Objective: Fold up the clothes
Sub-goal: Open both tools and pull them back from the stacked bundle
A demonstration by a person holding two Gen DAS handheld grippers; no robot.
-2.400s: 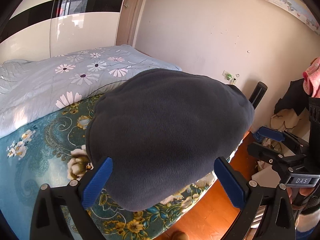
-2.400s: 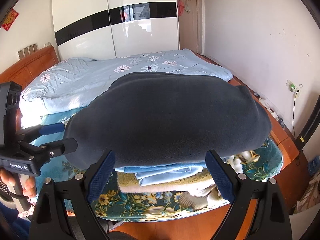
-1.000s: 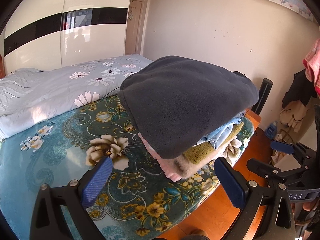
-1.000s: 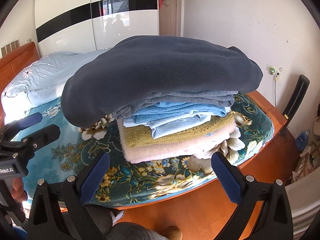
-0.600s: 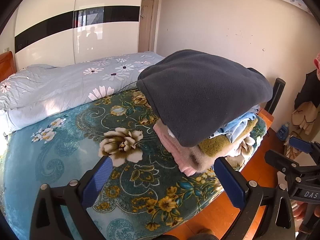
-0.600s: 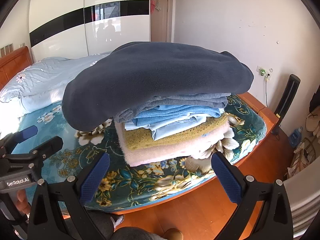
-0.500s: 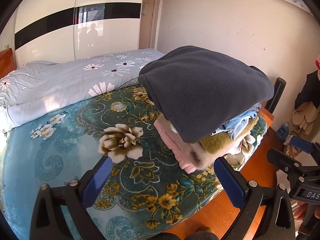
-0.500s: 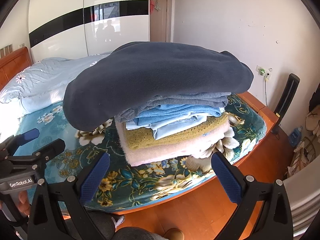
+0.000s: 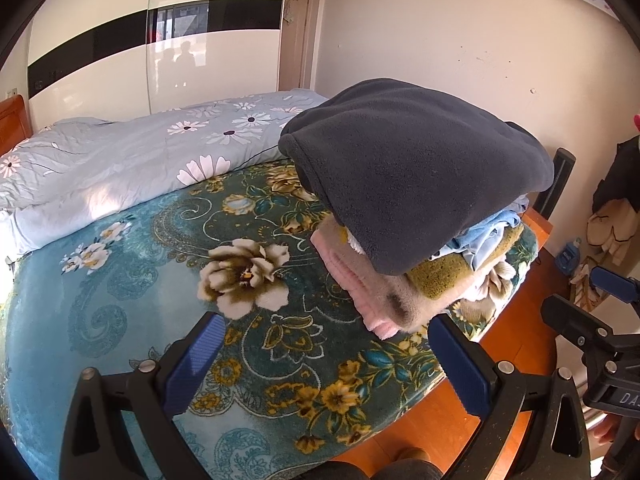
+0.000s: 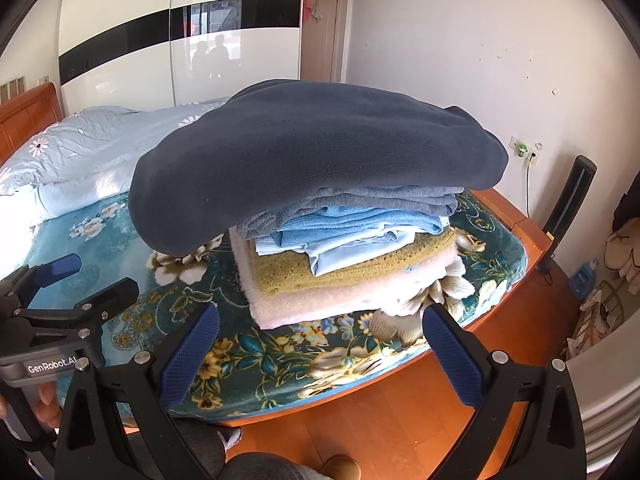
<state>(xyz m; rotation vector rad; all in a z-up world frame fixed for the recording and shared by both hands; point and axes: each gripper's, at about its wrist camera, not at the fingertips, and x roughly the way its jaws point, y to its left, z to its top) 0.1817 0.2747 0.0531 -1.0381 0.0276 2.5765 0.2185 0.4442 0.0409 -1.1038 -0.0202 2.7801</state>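
The stack of folded clothes [image 10: 344, 240] sits in the centre of the right wrist view and at centre right of the left wrist view, near the corner of the bed [image 9: 120, 280], on the floral blanket [image 10: 280, 360].

Stack order, top to bottom:
- dark fleece garment [image 10: 320, 160], overhanging the layers below on the left side of the frame
- grey garment [image 10: 380, 196]
- blue garments [image 10: 352, 232]
- mustard knit [image 10: 360, 268]
- pink plush layer [image 10: 340, 300]

Gripper state: the left gripper [image 9: 324, 364] and the right gripper [image 10: 320, 352] both have jaws spread wide with nothing between them. Both are held clear of the stack, in the lower part of their frames.

Handling assessment: all items appear soft and limp. The fleece looks thick and bulky yet light; it is likely to sag and unfold if lifted by one point. The surface looks grippy rather than slippery. The stack looks tall and leans slightly, so side pushes could topple it.

Recommended hold: take the fleece at its overhanging folded edge, one gripper at each end, pinching all layers together. To shift the whole stack, support it from the pink plush layer at both sides.
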